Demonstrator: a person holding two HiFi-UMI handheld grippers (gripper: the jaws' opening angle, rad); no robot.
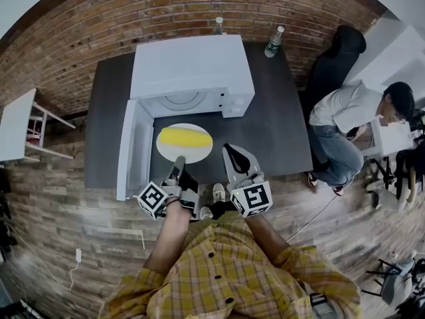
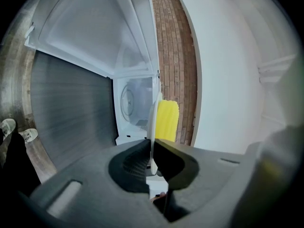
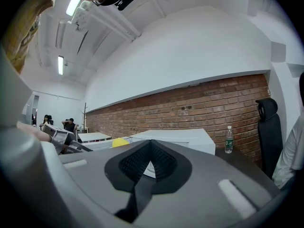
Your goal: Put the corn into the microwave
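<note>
A yellow corn cob [image 1: 184, 137] lies on a white plate [image 1: 192, 153] in front of the white microwave [image 1: 192, 65], whose door [image 1: 133, 148] hangs open to the left. My left gripper [image 1: 178, 160] is shut on the plate's near rim. In the left gripper view the plate [image 2: 153, 122] stands edge-on between the jaws of the left gripper [image 2: 152, 145], the corn [image 2: 167, 120] on it, and the microwave cavity [image 2: 135, 106] behind. My right gripper [image 1: 230, 149] hovers just right of the plate, shut and empty. In its own view the right gripper [image 3: 151, 142] faces the microwave [image 3: 175, 137].
The dark table [image 1: 279, 131] stands against a brick wall. Two water bottles [image 1: 274, 40] [image 1: 218, 25] stand behind the microwave. A person [image 1: 345, 121] bends over at the right, by a black chair [image 1: 339, 52]. A small white table [image 1: 16, 125] is at the left.
</note>
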